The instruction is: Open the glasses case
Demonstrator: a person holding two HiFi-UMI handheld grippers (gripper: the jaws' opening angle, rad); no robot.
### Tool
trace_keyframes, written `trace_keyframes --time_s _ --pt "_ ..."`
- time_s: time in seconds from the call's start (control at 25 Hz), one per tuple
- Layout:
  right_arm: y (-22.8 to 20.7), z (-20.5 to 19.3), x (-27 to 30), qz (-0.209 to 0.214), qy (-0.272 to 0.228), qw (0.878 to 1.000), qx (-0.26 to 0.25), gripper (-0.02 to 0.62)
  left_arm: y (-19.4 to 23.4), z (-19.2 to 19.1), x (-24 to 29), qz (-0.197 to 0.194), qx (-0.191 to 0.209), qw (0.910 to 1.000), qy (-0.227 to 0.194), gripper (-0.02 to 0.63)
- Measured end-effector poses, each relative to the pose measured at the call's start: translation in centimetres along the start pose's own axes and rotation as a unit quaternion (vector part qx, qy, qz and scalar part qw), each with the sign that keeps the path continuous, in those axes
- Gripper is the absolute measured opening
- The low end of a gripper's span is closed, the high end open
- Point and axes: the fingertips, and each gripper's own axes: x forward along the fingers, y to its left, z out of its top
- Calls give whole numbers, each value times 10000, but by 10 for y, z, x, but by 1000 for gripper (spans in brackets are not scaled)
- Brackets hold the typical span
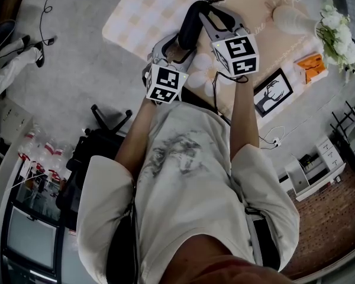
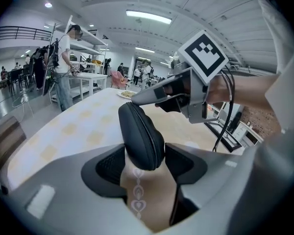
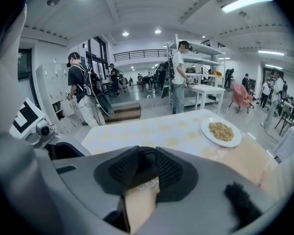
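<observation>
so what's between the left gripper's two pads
The black glasses case, standing on end and pinched by the left gripper. The left gripper view shows it.

Large open-plan lab hall: tall white metal shelving racks [image 3: 202, 50], white worktables [image 3: 208, 88], long ceiling strip lights [image 2: 148, 17], black mezzanine railing [image 3: 137, 54], several standing people [image 3: 83, 89].

— Your glasses case [image 2: 141, 136]: what finish?
— Matt black, finely grained, leather-like (a raised seam runs round its edge). The pads [image 2: 110, 164] beside it are ribbed black rubber by the look; your tablecloth [image 2: 78, 131] is soft printed cloth, and the plate [image 3: 220, 131] is glossy white.
</observation>
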Motion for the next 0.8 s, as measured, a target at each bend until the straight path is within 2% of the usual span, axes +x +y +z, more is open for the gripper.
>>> trace_keyframes --time_s 0.24,0.44,0.8 --pt "-1 -2 -2 31 -44 9999 95 110 2 31 -20 17 64 9991 -419 244" --pt "-1 -4 -3 32 -65 9998 168 110 17 63 -24 211 93 9970 -743 228" --pt "-5 -9 -9 -10 -31 9997 258 110 25 54 -2 489 98 9980 -386 213"
